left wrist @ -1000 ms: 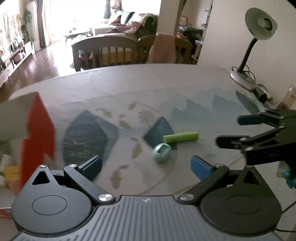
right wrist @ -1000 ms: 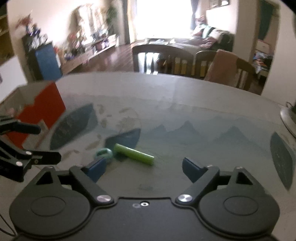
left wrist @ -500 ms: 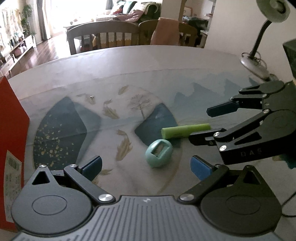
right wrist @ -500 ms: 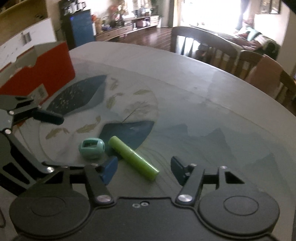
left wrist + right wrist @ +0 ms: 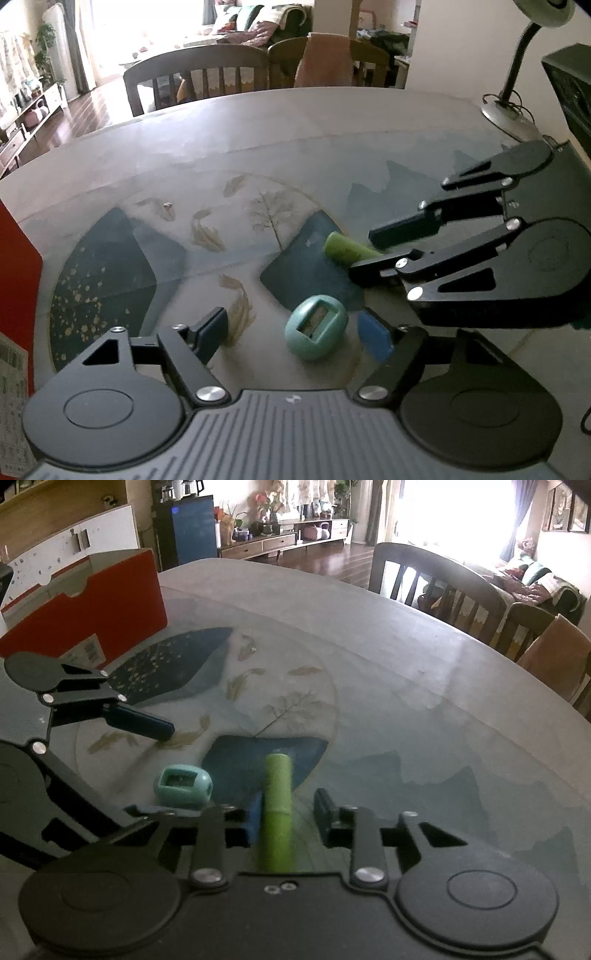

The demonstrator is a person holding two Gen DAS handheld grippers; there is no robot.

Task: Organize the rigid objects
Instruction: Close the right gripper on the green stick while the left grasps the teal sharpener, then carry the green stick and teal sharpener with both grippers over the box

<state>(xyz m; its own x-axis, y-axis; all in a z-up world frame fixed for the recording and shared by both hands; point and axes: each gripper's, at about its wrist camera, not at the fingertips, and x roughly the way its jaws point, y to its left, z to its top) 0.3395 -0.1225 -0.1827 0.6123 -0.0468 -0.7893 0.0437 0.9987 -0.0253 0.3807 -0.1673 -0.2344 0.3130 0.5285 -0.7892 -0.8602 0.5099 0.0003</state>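
Right claw (image 5: 286, 821): jaws have just been closing around one green tube (image 5: 277, 805) lying on the table (image 5: 388, 657); left pad touches it, a gap shows at the right pad, so no firm pinch seen. Left claw (image 5: 295, 330): jaws just been closing, still spread, one teal sharpener (image 5: 316, 328) between them, untouched. Further left, one red box (image 5: 96, 605); its label print is unreadable. Beyond the table, two chairs (image 5: 199, 77). One lamp (image 5: 517, 74).
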